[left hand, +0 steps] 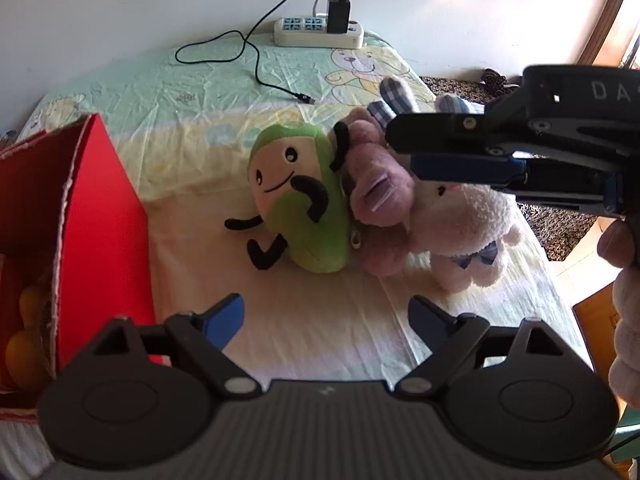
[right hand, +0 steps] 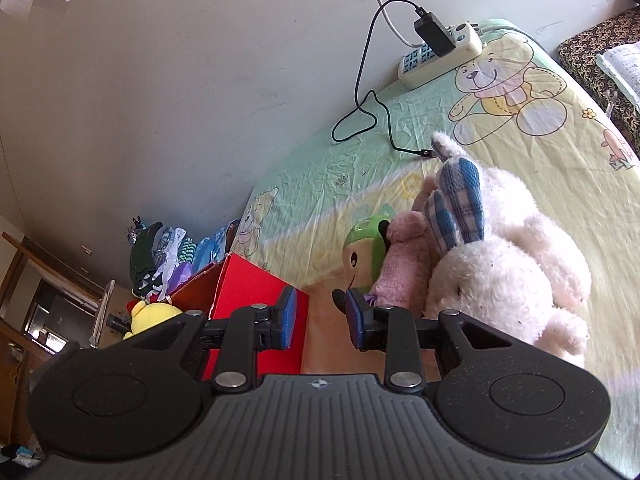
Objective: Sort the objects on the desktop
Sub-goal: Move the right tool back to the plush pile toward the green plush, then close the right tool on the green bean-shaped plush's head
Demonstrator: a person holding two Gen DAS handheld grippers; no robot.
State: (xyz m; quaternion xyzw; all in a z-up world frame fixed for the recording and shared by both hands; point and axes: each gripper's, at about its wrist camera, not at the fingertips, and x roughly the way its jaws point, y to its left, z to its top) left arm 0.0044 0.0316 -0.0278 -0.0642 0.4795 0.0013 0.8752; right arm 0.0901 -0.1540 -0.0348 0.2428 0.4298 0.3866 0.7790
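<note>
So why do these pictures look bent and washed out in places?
Left wrist view: a fisheye lens curves the power strip and the edges, and window glare whitens the wall at upper right. Right wrist view: same bending, the bed tilts, sunlight bleaches the white bunny, and the room at left sits in shadow.

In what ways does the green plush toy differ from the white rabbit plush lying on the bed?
The green plush toy is smooth, with thin black limbs and a drawn smiling face; the white rabbit plush is fluffy, with blue checked ears. The green one looks smaller than the rabbit. The green one lies nearer the red box, the rabbit farther from it. Both lie on the bed sheet, each pressed against the pink plush between them.
</note>
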